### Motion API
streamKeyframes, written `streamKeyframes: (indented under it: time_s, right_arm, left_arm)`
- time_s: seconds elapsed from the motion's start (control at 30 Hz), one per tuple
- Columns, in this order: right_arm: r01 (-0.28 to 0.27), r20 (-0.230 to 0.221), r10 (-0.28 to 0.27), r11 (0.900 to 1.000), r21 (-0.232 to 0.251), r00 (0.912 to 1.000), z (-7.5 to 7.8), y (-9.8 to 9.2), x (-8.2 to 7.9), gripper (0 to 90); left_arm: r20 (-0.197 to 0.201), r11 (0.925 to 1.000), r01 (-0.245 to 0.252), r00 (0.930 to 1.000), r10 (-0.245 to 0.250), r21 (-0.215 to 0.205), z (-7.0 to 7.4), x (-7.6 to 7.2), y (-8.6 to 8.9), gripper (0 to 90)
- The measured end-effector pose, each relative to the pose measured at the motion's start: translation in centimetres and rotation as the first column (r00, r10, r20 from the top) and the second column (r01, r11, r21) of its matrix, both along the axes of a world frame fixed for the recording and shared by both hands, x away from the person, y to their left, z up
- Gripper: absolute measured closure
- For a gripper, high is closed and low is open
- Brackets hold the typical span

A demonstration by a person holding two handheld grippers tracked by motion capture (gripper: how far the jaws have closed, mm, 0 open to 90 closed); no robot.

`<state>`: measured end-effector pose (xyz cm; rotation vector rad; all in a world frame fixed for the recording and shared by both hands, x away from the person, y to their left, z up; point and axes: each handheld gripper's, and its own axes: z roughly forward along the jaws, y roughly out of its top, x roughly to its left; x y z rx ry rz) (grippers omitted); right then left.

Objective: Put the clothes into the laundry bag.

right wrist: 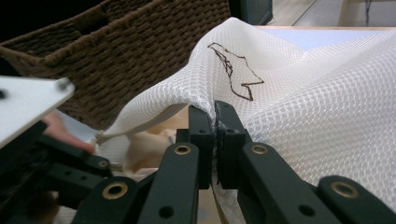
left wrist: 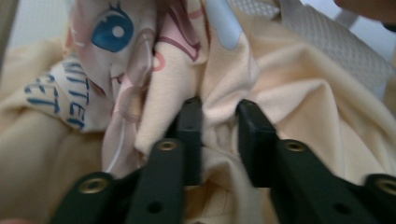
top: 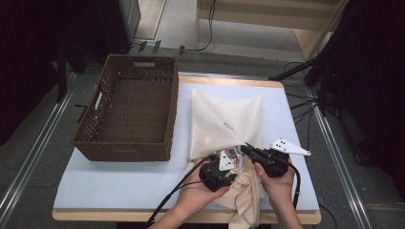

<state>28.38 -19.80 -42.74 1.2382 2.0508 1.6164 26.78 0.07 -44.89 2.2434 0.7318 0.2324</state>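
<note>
the right hand-held gripper (right wrist: 215, 112) is pinching the white mesh bag's (top: 227, 121) near rim; the left hand-held gripper (left wrist: 218, 112) is clenching the cream garment (left wrist: 299, 107) at its mouth, right of the wicker basket (top: 126, 112) on the desk (top: 119, 176)

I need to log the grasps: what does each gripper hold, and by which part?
Right gripper: mesh bag, clamped at its open edge. Left gripper: a fold of the cream garment sits between its jaws.

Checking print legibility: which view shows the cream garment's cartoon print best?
Left gripper view: the garment sits close, its blue eye and lettering readable. High view shows it small, bunched under both hands. Right gripper view catches a cream fold beneath the mesh bag.
</note>
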Motion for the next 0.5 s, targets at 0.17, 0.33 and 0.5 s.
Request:
streamKeyframes:
  time_s: [0.17, 0.33, 0.5]
  right_arm:
    - [-0.017, 0.013, 0.017, 1.000, 0.006, 0.9998, 0.6, 0.2, -0.4, 87.6]
    - [-0.014, 0.008, 0.014, 1.000, 0.003, 0.9999, 0.5, 0.1, -0.4, 87.6]
    - [-0.007, -0.002, 0.007, 1.000, -0.002, 1.0000, 0.1, -0.1, -0.2, 87.6]
  left_arm:
    - [0.097, 0.9853, -0.138, 0.9843, 0.148, -0.101, 2.0, 1.5, 0.3, 77.7]
    - [0.059, 0.9885, -0.149, 0.9869, 0.150, -0.027, -0.6, 2.9, -0.3, 73.4]
    - [0.020, 0.9836, -0.137, 0.9899, 0.140, -0.118, 0.2, 1.5, 0.7, 47.0]
